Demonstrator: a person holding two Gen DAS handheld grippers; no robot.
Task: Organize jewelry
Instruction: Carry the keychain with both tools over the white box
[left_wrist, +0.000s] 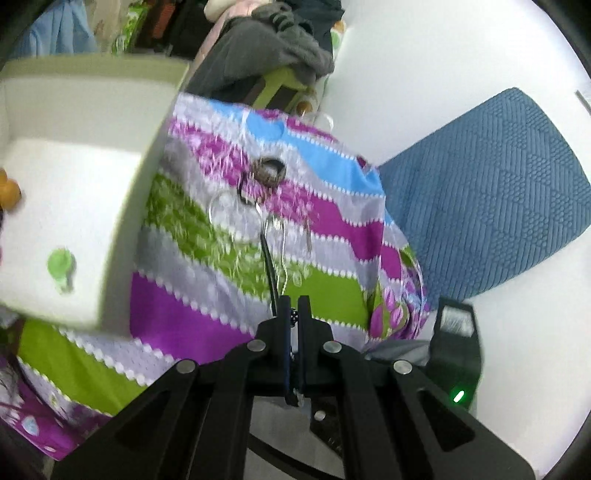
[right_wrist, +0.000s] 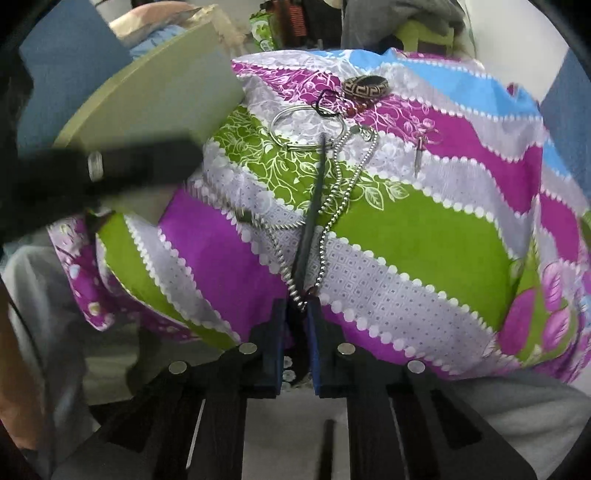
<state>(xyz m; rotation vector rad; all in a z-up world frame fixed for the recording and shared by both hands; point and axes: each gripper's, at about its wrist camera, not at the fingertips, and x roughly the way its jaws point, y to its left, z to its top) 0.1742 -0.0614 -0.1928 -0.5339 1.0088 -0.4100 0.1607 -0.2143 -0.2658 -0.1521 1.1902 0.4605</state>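
Observation:
Jewelry lies on a striped purple, green and blue cushion (right_wrist: 424, 236): a silver bangle (right_wrist: 306, 129), a brown patterned pendant (right_wrist: 365, 86) on a black cord, a small earring (right_wrist: 419, 151), and a silver bead chain (right_wrist: 332, 210) beside a dark cord (right_wrist: 310, 214). My right gripper (right_wrist: 295, 314) is shut on the near ends of the chain and cord. My left gripper (left_wrist: 294, 310) is shut on a dark cord (left_wrist: 269, 258) with a beaded bit between its fingers; the silver chain (left_wrist: 282, 240) hangs beside it. The bangle (left_wrist: 225, 210) and pendant (left_wrist: 267, 171) appear blurred in the left wrist view.
A pale green box (left_wrist: 74, 184) with a white inside holds an orange bead (left_wrist: 9, 192) and a green piece (left_wrist: 61, 266); it sits on the cushion's left (right_wrist: 155, 96). A blue textured chair (left_wrist: 491, 199) stands to the right. Clothes are piled behind. The left gripper shows blurred (right_wrist: 92, 173).

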